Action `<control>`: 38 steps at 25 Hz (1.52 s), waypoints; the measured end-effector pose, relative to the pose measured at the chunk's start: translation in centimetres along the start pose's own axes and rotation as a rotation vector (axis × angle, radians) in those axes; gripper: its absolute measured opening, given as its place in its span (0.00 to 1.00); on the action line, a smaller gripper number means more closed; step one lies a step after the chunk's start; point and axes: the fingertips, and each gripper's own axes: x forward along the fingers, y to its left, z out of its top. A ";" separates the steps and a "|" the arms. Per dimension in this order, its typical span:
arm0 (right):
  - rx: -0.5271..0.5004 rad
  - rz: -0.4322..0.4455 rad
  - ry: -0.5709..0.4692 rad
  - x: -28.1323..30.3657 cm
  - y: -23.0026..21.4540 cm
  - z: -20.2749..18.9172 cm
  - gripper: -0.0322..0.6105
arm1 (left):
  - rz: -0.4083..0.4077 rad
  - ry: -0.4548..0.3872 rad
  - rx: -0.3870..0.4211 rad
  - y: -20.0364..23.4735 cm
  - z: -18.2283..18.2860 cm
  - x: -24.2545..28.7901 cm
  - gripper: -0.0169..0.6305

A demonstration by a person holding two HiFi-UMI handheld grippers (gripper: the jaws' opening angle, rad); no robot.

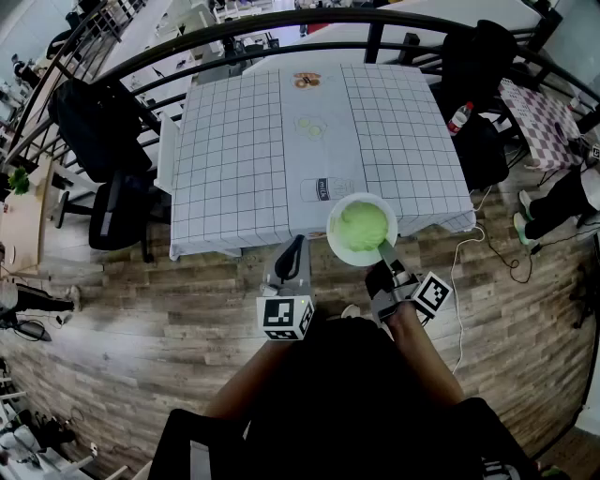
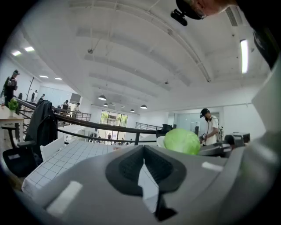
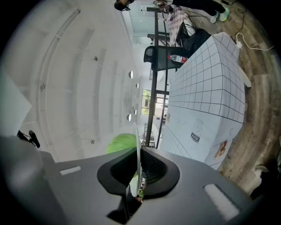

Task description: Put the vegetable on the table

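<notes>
A pale green cabbage (image 1: pixel 362 226) lies on a white plate (image 1: pixel 332 225) held in the air over the near edge of the table (image 1: pixel 244 150), which wears a white grid cloth. My right gripper (image 1: pixel 384 249) is shut on the plate's near rim. In the right gripper view the rim (image 3: pixel 138 145) stands edge-on between the jaws, with the cabbage (image 3: pixel 120 143) behind it. My left gripper (image 1: pixel 293 251) hangs left of the plate, shut and empty. The left gripper view shows the cabbage (image 2: pixel 181 140) to the right above the jaws and the table (image 2: pixel 70 154) ahead.
Small printed pictures mark the cloth, among them a milk bottle (image 1: pixel 317 188). A black office chair (image 1: pixel 117 211) stands left of the table and a dark railing (image 1: pixel 281 21) curves behind it. A white cable (image 1: pixel 469 272) lies on the wooden floor. A person (image 2: pixel 210 125) stands far off.
</notes>
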 end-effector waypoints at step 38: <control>0.049 -0.006 0.060 -0.2 -3.4 9.2 0.09 | 0.054 -0.038 0.073 -3.0 -1.0 8.9 0.04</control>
